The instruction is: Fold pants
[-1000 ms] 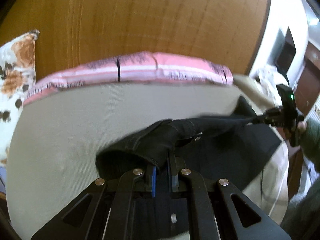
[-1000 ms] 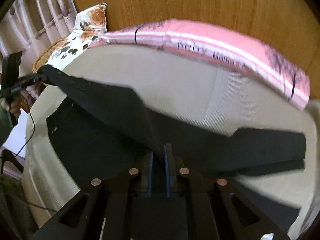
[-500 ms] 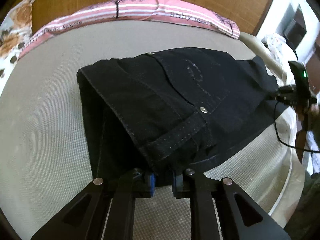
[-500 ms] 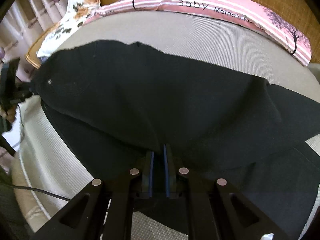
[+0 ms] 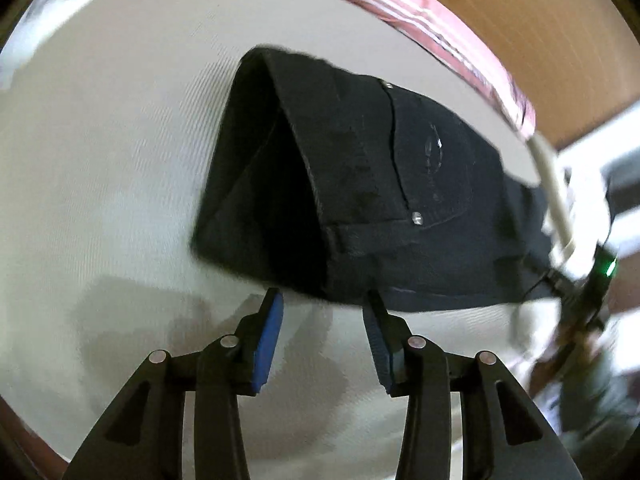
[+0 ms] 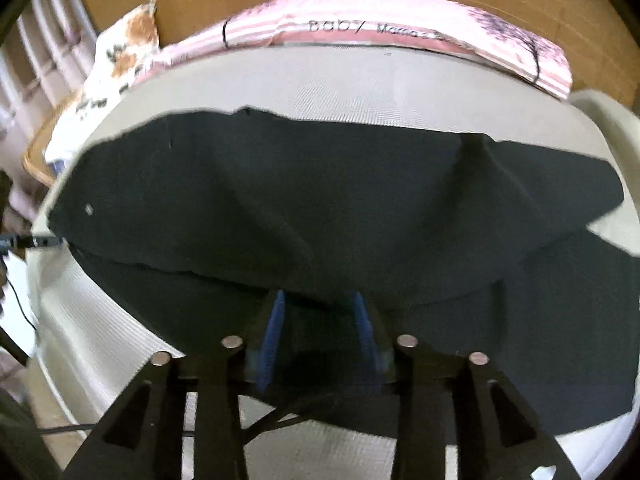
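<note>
Lay across a grey-beige mattress (image 6: 360, 84), with a pink striped pillow (image 6: 400, 36) along the far edge and a floral pillow (image 6: 124, 52) at the far left corner. Black jeans (image 5: 380, 184) rested there doubled over, waistband end at the left, rivets and back pocket facing up, legs running right toward the mattress edge.

Looked, by the lie of the cloth, like a lengthwise fold just set down. Risk, largest first: could have sprung back open, since the top layer (image 6: 280, 184) stood proud of the one beneath (a dark gap showed at the waistband end, and the near edge in the right wrist view lay ragged over the lower leg). Stiff denim let go too soon would have caused that. Next: could have slid toward the right edge of the mattress, where the leg ends already neared the rim.

Left gripper (image 5: 324, 304) released, jaws opening, blue pads just short of the near hem, nothing between them. Right gripper (image 6: 318, 300) opening too, pads apart, the fabric edge draped over the fingertips rather than pinched. Smallest risk: snagging that draped hem on withdrawal and dragging the top layer askew.
</note>
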`<state>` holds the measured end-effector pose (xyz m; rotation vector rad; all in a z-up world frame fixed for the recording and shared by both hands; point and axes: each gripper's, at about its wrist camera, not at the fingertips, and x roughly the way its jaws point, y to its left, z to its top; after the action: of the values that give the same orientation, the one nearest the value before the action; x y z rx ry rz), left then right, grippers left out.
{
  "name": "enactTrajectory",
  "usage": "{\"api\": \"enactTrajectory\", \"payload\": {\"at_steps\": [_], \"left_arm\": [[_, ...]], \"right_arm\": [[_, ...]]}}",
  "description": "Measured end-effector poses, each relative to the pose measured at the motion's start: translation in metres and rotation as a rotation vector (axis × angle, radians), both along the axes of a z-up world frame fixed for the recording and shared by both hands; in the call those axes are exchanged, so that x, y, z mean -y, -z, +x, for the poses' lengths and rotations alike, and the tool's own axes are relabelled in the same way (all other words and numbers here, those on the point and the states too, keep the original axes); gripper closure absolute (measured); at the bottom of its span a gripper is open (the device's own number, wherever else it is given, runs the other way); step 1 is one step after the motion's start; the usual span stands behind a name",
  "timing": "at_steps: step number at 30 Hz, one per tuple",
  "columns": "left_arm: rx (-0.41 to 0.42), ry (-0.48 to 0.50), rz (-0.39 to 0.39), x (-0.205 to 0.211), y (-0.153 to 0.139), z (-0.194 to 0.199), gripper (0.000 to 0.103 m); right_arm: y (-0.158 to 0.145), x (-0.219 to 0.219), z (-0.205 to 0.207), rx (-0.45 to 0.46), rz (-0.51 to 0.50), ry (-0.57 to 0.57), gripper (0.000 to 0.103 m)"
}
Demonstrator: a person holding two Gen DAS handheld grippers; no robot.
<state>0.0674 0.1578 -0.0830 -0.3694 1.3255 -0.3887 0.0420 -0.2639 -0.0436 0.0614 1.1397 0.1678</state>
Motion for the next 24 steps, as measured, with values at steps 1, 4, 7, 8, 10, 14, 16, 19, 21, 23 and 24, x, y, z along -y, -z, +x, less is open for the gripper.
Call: {"api": "enactTrajectory", "payload": {"at_steps": [1,4,7,8,10,14,16,19,21,23,24], "left_arm": [[-0.017,-0.032,-0.038,-0.001,0.001,-0.003,0.06],[-0.026,-0.092,-0.123,0.005,0.002,-0.008,0.06],[-0.013,-0.17,-0.202,0.01,0.003,-0.002,0.06],[-0.004,-0.19,-0.205,0.012,0.002,0.001,0.06],[0.003,-0.241,-0.223,0.015,0.003,0.005,0.06],[0.011,-0.323,-0.248,0.013,0.011,0.008,0.06],[0.026,-0.335,-0.236,0.016,0.012,0.009,0.061],[0.072,-0.333,-0.186,0.02,0.006,0.012,0.076],[0.104,-0.333,-0.155,0.019,-0.001,0.014,0.078],[0.114,-0.338,-0.139,0.016,-0.006,0.019,0.081],[0.11,-0.342,-0.141,0.014,-0.007,0.021,0.081]], "right_arm": [[-0.002,0.002,-0.004,0.007,0.021,0.015,0.064],[-0.005,0.008,-0.011,0.011,0.086,0.048,0.063],[-0.001,0.017,-0.015,-0.005,0.154,0.09,0.063],[0.001,0.021,-0.017,-0.009,0.182,0.11,0.063],[0.005,0.029,-0.02,-0.017,0.235,0.151,0.062],[0.016,0.049,-0.026,-0.03,0.36,0.265,0.061],[0.022,0.057,-0.027,-0.03,0.372,0.307,0.061],[0.028,0.069,-0.024,-0.02,0.375,0.372,0.061],[0.031,0.077,-0.02,-0.018,0.402,0.411,0.061],[0.034,0.084,-0.016,-0.006,0.435,0.447,0.062],[0.035,0.086,-0.013,0.001,0.436,0.463,0.063]]}}
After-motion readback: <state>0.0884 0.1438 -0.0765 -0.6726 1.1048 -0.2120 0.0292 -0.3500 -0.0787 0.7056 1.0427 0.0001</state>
